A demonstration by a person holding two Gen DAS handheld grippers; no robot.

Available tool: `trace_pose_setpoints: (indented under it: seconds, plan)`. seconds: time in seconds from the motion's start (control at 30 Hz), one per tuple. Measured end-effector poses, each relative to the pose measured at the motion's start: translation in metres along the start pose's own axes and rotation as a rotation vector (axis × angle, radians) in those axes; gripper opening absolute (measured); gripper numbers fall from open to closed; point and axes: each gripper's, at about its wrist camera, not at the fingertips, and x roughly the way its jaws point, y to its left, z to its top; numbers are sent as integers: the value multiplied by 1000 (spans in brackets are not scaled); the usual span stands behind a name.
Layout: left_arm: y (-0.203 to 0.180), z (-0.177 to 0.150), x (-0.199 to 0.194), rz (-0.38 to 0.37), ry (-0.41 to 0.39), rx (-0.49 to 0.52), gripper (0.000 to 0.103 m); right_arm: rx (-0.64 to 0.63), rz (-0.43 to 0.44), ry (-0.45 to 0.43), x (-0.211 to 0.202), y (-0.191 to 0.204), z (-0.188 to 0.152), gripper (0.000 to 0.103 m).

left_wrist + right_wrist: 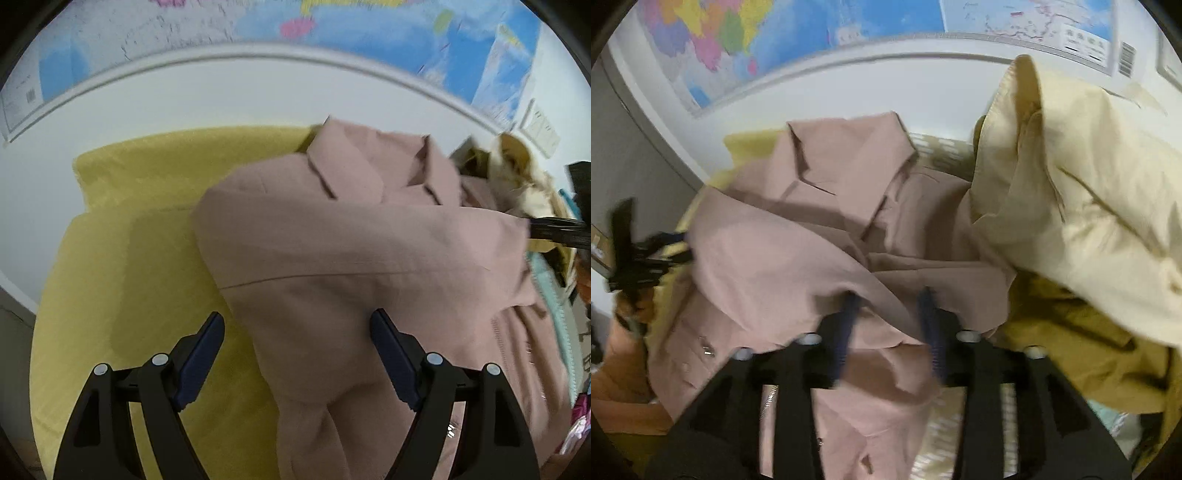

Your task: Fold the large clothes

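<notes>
Jacket (354,258), dusty pink with a notched collar, lies spread on a yellow cover (122,258), its hem near and its collar far, by the wall. Nearest in the left view, the left tool (297,332) stands wide, one finger over the yellow cover, the other over the pink cloth, gripping nothing. In the right view, the right tool (890,299) has its fingers at a narrower gap, with a fold of the jacket bunched between them; blur hides whether they pinch it, so I cannot tell. This looks like the early folding stage: the right half is being gathered toward the middle, while the body is not yet squared. Next, I judge, the left tool needs to close on the near left edge so both sides can be drawn taut and laid over evenly. The cloth looks soft and creased across the front, a zip showing near the hem. Farther right, a cream coat (1082,192) is heaped against the jacket. A map (798,33) hangs on the far wall.
</notes>
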Motion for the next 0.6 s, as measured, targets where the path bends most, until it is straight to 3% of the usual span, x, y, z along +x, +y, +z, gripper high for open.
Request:
trace_pose_setpoints:
  seconds: [0.07, 0.1, 0.2, 0.3, 0.37, 0.53, 0.6]
  plan:
    - [3, 0, 9, 38, 15, -8, 79, -8, 0, -56, -11, 6, -8, 85]
    - [4, 0, 12, 49, 20, -13, 79, -19, -26, -92, -19, 6, -14, 90]
    - [10, -1, 15, 87, 20, -23, 80, -48, -31, -121, -30, 7, -23, 87]
    - [13, 1, 15, 106, 18, -31, 80, -96, -78, -100, -15, 8, -39, 69]
    - [13, 3, 18, 112, 23, -28, 80, -118, -144, -90, -2, 11, -41, 64]
    - [11, 6, 20, 127, 22, -32, 80, -69, -141, -121, 15, 6, -31, 63]
    - [10, 6, 20, 144, 20, -27, 80, -32, -120, -105, 25, 3, -26, 36]
